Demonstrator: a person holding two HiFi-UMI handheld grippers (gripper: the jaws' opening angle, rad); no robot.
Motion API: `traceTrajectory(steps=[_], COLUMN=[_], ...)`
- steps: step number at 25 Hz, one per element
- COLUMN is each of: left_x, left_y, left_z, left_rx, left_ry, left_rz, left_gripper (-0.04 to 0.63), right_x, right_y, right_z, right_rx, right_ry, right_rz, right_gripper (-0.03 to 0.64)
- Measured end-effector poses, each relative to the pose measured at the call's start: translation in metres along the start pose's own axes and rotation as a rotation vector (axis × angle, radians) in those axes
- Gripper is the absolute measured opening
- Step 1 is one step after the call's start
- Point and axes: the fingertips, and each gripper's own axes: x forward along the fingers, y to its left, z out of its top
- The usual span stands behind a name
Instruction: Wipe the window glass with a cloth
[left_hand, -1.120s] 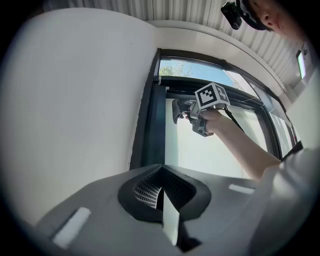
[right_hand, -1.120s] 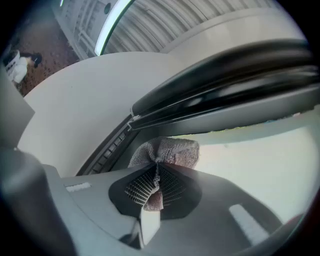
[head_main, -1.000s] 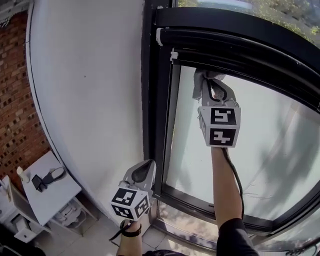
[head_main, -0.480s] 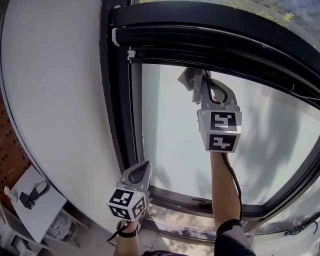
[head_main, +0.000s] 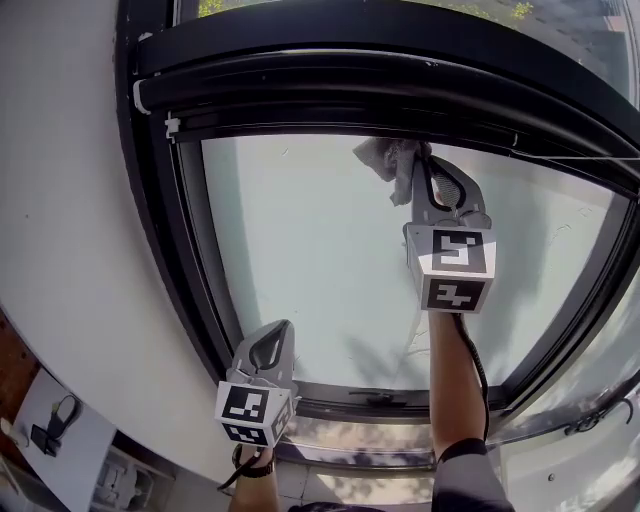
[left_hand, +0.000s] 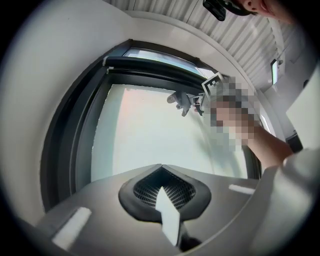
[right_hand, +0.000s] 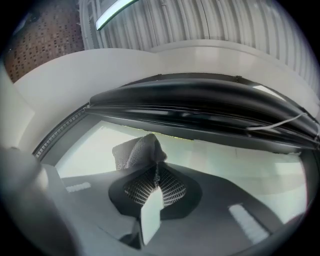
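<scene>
Window glass (head_main: 290, 260) in black frame (head_main: 400, 75), white wall (head_main: 60, 200) at left. Right tongs (right_hand: 156, 172) pinching grey cloth (right_hand: 136, 150); cloth against glass just under top rail, right of centre. Left tongs (left_hand: 161, 175) pressed together, empty, low near bottom-left corner of frame. Judgement: wipe under way along top strip, middle and lower pane probably still to do. No streaks visible to confirm coverage.

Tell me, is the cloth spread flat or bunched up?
Bunched up: the cloth sticks out crumpled from the shut jaws of the right gripper, by the glass.
</scene>
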Motion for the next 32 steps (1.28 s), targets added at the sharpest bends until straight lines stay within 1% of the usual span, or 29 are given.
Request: traceTrajectory(steps=[3, 6, 10, 14, 18, 22, 24, 28, 29, 32], left_x=[0.015, 0.032, 0.046, 0.057, 0.066, 0.074, 0.078, 0.081, 0.081, 0.081], left_y=[-0.027, -0.055, -0.083, -0.111, -0.123, -0.134, -0.139, -0.145, -0.146, -0.146], left_z=[0.005, 0.003, 0.002, 0.003, -0.001, -0.006, -0.008, -0.007, -0.007, -0.009], left_rx=[-0.015, -0.015, 0.005, -0.011, -0.037, -0.066, -0.068, -0.072, -0.072, -0.076], left_ry=[-0.015, -0.009, -0.013, -0.015, -0.012, -0.013, -0.013, -0.018, -0.018, -0.016], left_rz=[-0.074, -0.137, -0.162, -0.219, -0.229, -0.249, -0.258, -0.272, -0.275, -0.280], left_gripper=[0.006, 0.006, 0.006, 0.006, 0.006, 0.006, 0.006, 0.006, 0.006, 0.006], right_x=[-0.017, -0.033, -0.050, -0.081, -0.103, -0.127, -0.139, -0.173, -0.181, -0.190], right_y=[-0.039, -0.077, -0.123, -0.191, -0.254, -0.310, -0.330, -0.369, -0.376, -0.382], right_z=[-0.009, -0.024, -0.039, -0.057, -0.079, -0.096, -0.098, -0.099, -0.101, -0.106], right_rx=[-0.030, -0.063, -0.082, -0.093, -0.027, -0.007, -0.012, -0.072, -0.077, -0.071], right_ry=[0.025, 0.063, 0.090, 0.121, 0.136, 0.166, 0.179, 0.221, 0.225, 0.229], right_rz=[-0.062, -0.120, -0.184, -0.283, -0.356, -0.457, -0.514, -0.707, -0.740, -0.763], right_gripper=[0.014, 0.015, 0.014, 0.015, 0.015, 0.015, 0.015, 0.015, 0.015, 0.015])
